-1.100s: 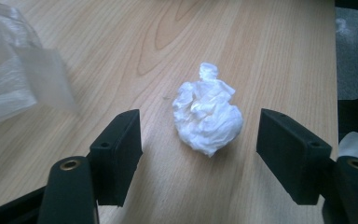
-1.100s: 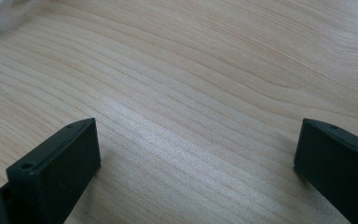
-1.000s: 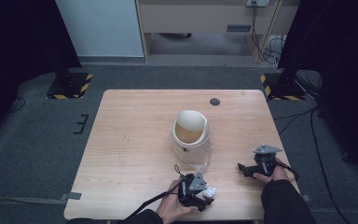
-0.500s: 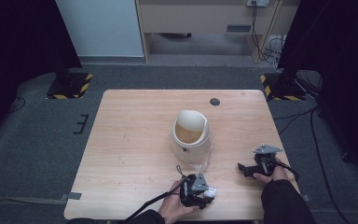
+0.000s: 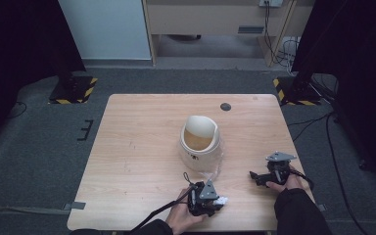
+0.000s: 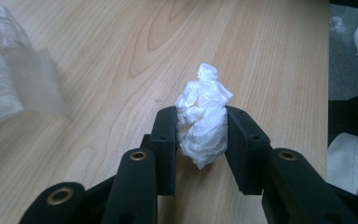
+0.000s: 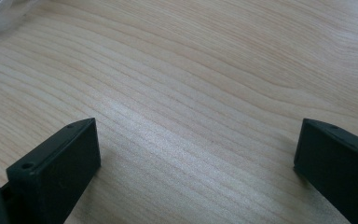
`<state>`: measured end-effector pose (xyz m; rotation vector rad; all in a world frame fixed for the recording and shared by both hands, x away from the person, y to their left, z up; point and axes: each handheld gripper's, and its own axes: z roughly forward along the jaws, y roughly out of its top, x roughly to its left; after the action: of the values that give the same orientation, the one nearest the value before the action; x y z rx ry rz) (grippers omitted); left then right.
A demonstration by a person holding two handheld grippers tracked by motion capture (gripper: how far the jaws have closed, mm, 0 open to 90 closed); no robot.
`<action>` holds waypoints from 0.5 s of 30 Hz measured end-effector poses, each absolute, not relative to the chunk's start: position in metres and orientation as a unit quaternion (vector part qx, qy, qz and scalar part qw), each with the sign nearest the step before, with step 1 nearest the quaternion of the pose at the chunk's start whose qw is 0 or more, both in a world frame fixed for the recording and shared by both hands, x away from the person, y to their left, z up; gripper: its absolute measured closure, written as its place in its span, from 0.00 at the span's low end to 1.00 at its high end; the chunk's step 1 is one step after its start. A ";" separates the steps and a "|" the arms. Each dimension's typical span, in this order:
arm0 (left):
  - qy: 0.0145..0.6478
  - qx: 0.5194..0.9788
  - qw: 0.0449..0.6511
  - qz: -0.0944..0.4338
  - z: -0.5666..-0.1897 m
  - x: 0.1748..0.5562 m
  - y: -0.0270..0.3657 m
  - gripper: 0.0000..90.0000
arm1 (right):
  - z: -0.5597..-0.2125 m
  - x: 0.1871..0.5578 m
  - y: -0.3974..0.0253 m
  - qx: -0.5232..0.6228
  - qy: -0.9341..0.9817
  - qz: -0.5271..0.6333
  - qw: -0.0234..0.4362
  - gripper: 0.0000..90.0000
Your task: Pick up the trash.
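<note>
Left gripper (image 6: 200,140): jaws closed on a crumpled white tissue (image 6: 203,121), pinched at its lower half so the top bulges free above the pads; that seems a firm enough hold to carry it.
Tissue: held just above the wooden table (image 5: 137,147), near its front edge, at about 5 o'clock from the bin in the high view.
Left hand (image 5: 183,218): wraps the gripper from below, low over the wood, probably because the wad was lying there.
Bin (image 5: 199,142): small white tub at the table's middle, its swing lid tipped back so the mouth faces up, likely where the tissue belongs.
Clear bag (image 5: 215,166): spills from the bin toward 5 o'clock.
Right gripper (image 7: 196,154): jaws spread wide, holding nothing, parked near the 4 o'clock corner, apparently out of the way.
Dark disc (image 5: 225,106): at 12 o'clock from the bin, well apart.
</note>
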<state>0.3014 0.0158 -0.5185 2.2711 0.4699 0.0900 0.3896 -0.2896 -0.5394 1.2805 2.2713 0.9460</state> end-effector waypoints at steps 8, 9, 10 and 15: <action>0.199 0.882 0.424 0.047 -0.502 0.304 0.032 0.73 | -0.539 0.390 -0.289 0.455 0.804 0.336 0.183 0.01; 0.201 0.881 0.426 0.049 -0.499 0.304 0.034 0.72 | -0.539 0.390 -0.289 0.455 0.804 0.336 0.183 0.01; 0.202 0.879 0.429 0.051 -0.498 0.304 0.037 0.72 | -0.539 0.390 -0.289 0.454 0.804 0.336 0.183 0.01; 0.210 0.869 0.444 0.058 -0.487 0.305 0.049 0.72 | -0.539 0.390 -0.290 0.454 0.805 0.336 0.183 0.01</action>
<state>0.3047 0.0486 -0.4874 2.1547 0.5215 0.1435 0.3897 -0.2895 -0.5395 1.2803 2.2693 0.9486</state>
